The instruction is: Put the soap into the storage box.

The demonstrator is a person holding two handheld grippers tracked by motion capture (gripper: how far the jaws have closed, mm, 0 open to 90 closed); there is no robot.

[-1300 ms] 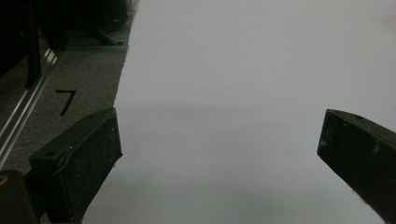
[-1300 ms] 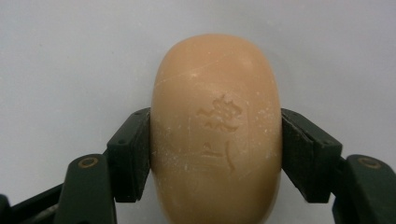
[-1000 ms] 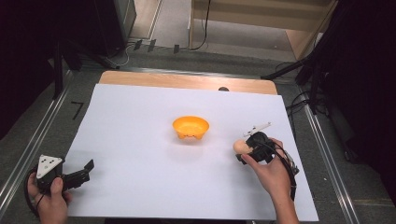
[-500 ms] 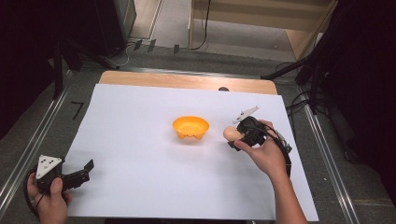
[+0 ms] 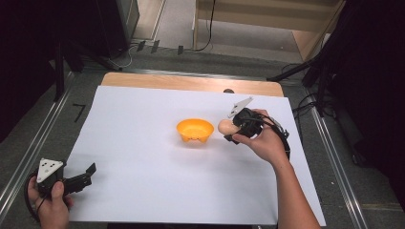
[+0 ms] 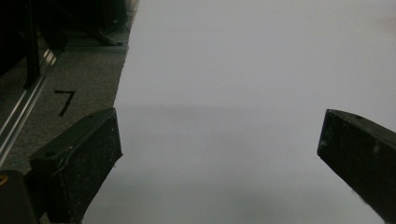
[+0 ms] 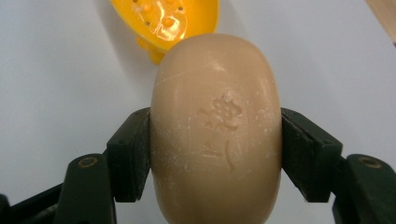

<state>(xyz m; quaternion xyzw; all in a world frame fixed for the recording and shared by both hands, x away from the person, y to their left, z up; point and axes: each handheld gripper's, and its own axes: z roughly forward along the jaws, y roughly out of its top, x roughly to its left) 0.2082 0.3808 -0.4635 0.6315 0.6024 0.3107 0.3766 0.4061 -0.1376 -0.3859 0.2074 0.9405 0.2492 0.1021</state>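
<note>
The desk carries a wide white sheet that covers nearly all of it, leaving a wooden strip along the far edge. Slightly right of the sheet's middle sits the orange bowl, small, with holes in its floor as the right gripper view shows.

The right gripper hangs just beside the bowl's right rim, closed on a tan oval bar of soap. In the right gripper view the jaws press on the two long flanks of the soap, so its long axis runs straight out ahead of the gripper, and its free end points at the bowl, which lies just beyond and a little to the left in that view. The soap appears to be off the sheet and not yet over the bowl's opening. The likely step is setting the soap in the bowl; that turns on carrying it a short way further toward the desk's left edge until it clears the near rim, then lowering.

The left gripper rests near the desk's near left corner, well apart from the bowl, its jaws spread wide with nothing between them, bare sheet ahead.
</note>
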